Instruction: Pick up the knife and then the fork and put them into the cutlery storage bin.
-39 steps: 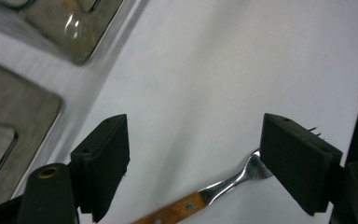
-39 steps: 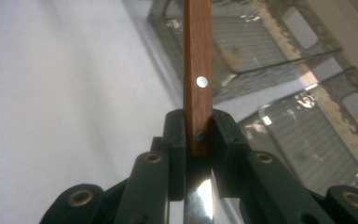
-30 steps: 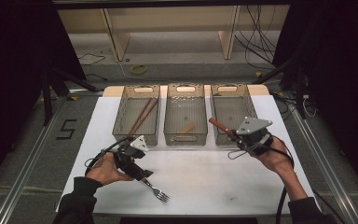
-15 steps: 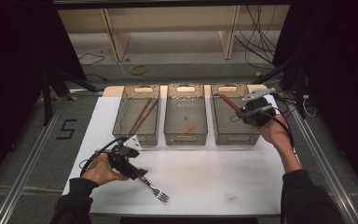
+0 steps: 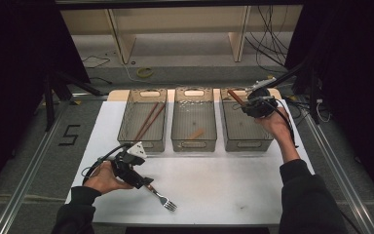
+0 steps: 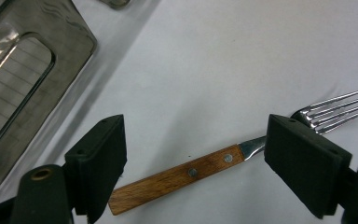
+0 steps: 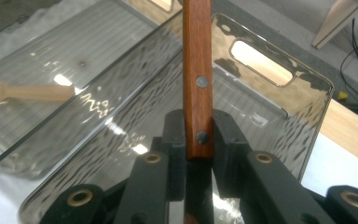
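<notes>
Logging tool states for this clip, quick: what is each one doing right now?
Left tool: open, jaws either side of the wooden-handled fork lying on the white table.
Right tool: closed on a wooden utensil handle, over the right bin.

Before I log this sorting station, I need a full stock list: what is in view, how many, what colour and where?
Bins: three, clear smoky plastic, side by side at the mat's far edge.
Chopsticks: about two, brown, left bin.
Wooden piece: one, pale, middle bin.
Fork: one, wood handle, steel tines, on the mat between open jaws.
Wooden-handled utensil: one, reddish brown, clamped over the right bin.
Mat: one, white, tabletop.
Left gripper: black, open.
Right gripper: black, shut.
</notes>
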Tool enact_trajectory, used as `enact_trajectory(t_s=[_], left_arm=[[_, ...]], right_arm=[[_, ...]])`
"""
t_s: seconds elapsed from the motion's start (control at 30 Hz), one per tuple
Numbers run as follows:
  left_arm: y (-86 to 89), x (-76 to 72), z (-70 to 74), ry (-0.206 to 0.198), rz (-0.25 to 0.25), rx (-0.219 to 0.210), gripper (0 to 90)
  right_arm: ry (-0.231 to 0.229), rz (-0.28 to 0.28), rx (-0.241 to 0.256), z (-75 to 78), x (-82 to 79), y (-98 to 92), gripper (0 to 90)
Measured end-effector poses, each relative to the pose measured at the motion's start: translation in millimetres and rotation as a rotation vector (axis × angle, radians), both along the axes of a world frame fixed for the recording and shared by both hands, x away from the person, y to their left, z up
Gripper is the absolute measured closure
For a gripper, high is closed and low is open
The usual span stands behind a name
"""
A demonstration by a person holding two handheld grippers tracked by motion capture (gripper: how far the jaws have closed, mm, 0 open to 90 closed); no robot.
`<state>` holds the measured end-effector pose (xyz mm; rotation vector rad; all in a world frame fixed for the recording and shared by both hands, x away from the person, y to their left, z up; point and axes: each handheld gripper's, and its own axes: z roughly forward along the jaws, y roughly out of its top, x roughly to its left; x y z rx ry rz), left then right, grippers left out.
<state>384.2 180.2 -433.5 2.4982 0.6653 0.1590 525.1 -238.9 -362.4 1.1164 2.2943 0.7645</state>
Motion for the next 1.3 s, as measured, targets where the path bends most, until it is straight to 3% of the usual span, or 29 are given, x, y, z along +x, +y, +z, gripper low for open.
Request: enact_trajectory(t_s=[0.43, 0.9, 1.03, 1.3], left_arm=[[3.8, 0.0, 1.0, -0.004, -0.008, -0.023, 20.6], [3.8, -1.1, -0.4, -0.005, -0.014, -0.027, 20.6], [4.0, -1.1, -0.9, -0.008, -0.014, -0.034, 20.6], [6.0, -1.0, -0.7, -0.013, -0.013, -0.037, 20.5]], right_arm=[[0.036, -0.066, -0.007, -14.3, 17.5, -0.8, 77.4], [0.083, -0.087, -0.015, -32.7, 29.7, 5.4, 76.1], [0.086, -0.093, -0.032, -36.8, 32.5, 8.7, 58.1], [0.063, -0.072, 0.044, -27.5, 22.6, 9.8, 40.4]])
